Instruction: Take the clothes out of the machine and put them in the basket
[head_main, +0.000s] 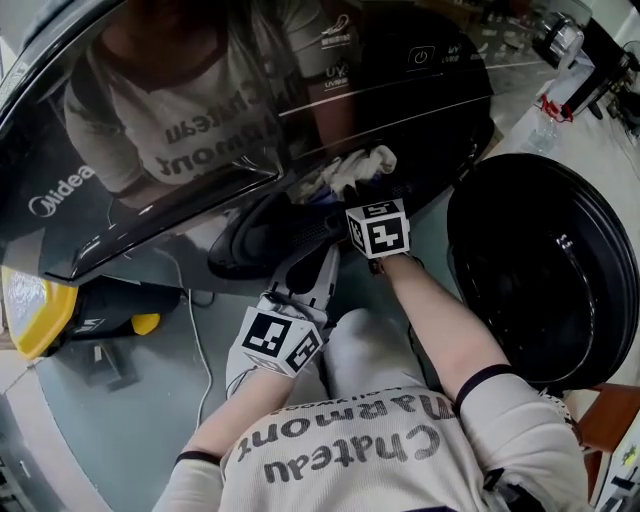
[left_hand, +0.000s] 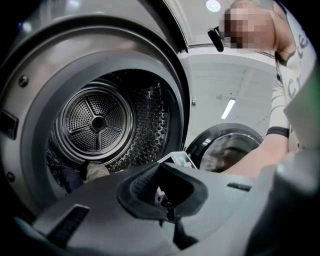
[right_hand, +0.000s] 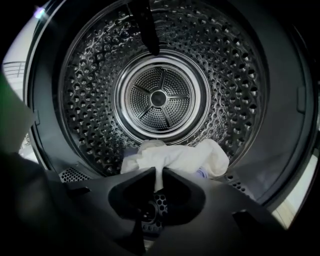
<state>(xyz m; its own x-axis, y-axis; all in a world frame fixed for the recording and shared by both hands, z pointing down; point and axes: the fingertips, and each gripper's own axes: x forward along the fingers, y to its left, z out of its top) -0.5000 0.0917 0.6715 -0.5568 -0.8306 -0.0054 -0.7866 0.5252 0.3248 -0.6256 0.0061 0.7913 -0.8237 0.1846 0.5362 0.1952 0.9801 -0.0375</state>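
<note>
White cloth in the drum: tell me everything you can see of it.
The white cloth is soft, crumpled fabric, bunched in a heap at the front bottom of the perforated metal drum. One fold runs down between the jaws of the right hand-held gripper, which are shut on it. Pale blue fabric shows under its right side.

The head camera looks steeply down from above and behind both tools, the left gripper (head_main: 285, 235) and the right gripper (head_main: 368, 180). The left gripper's camera sits low outside, facing level past its jaws into the drum (left_hand: 97, 122), with the open door (left_hand: 225, 145) to the tool's right. The right gripper's camera sits close in the opening, tilted down. The white cloth (right_hand: 175, 157) at its jaw tips shows from the head too.
</note>
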